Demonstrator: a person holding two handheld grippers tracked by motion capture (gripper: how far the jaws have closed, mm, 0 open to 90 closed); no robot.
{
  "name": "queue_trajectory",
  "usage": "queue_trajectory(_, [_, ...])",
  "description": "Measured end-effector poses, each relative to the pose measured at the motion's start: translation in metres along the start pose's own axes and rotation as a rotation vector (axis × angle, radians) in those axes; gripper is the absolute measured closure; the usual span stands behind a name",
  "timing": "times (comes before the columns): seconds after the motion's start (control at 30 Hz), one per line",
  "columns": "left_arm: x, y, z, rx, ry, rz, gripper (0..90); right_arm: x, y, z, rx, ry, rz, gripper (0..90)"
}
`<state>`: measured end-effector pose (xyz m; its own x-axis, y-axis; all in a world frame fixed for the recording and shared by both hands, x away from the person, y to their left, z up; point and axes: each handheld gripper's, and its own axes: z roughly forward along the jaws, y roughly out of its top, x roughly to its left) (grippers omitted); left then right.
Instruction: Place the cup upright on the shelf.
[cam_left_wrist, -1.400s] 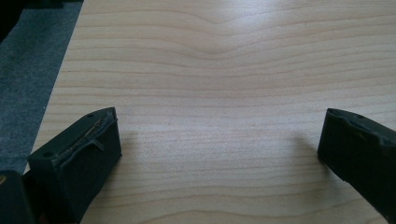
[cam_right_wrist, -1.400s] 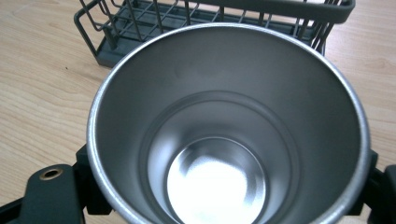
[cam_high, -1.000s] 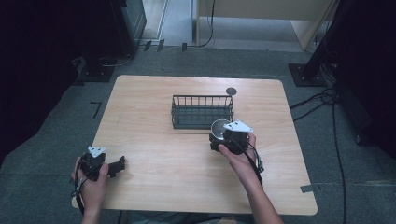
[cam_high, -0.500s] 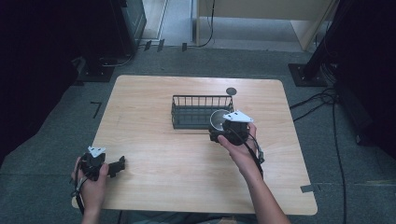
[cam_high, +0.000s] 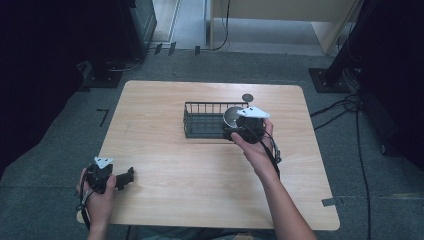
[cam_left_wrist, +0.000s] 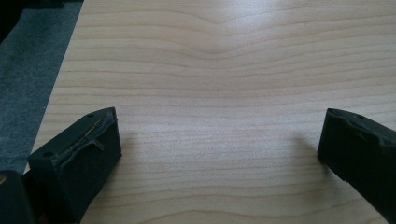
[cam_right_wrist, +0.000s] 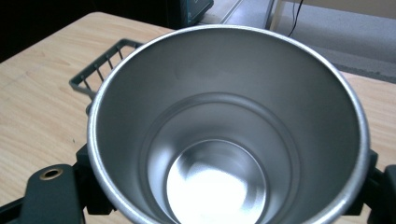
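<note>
High view: right gripper (cam_high: 239, 131) holds a steel cup (cam_high: 231, 116) at the right end of the black wire basket (cam_high: 202, 125), mid tabletop (cam_high: 200, 190) toward the far edge. Cup mouth faces up. A small dark disc (cam_high: 247, 97) lies just beyond the basket near the far edge. Left gripper (cam_high: 122, 178) sits low at the near-left corner, pointing right.

Left gripper view: fingers (cam_left_wrist: 79, 154) spread wide, bare wood between them.

Right gripper view: cup (cam_right_wrist: 224, 126) clamped between the fingers, empty inside; basket rim (cam_right_wrist: 100, 60) just behind it on the left.
</note>
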<state>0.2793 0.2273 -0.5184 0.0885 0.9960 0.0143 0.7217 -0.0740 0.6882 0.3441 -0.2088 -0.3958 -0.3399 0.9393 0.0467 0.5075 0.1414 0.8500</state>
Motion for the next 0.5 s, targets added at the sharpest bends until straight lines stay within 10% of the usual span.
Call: queue_trajectory(0.5, [0.0,0.0,0.0,0.0,0.0,-0.001,0.0,0.0,0.031,0.017,-0.007,-0.013,-0.009,17.8])
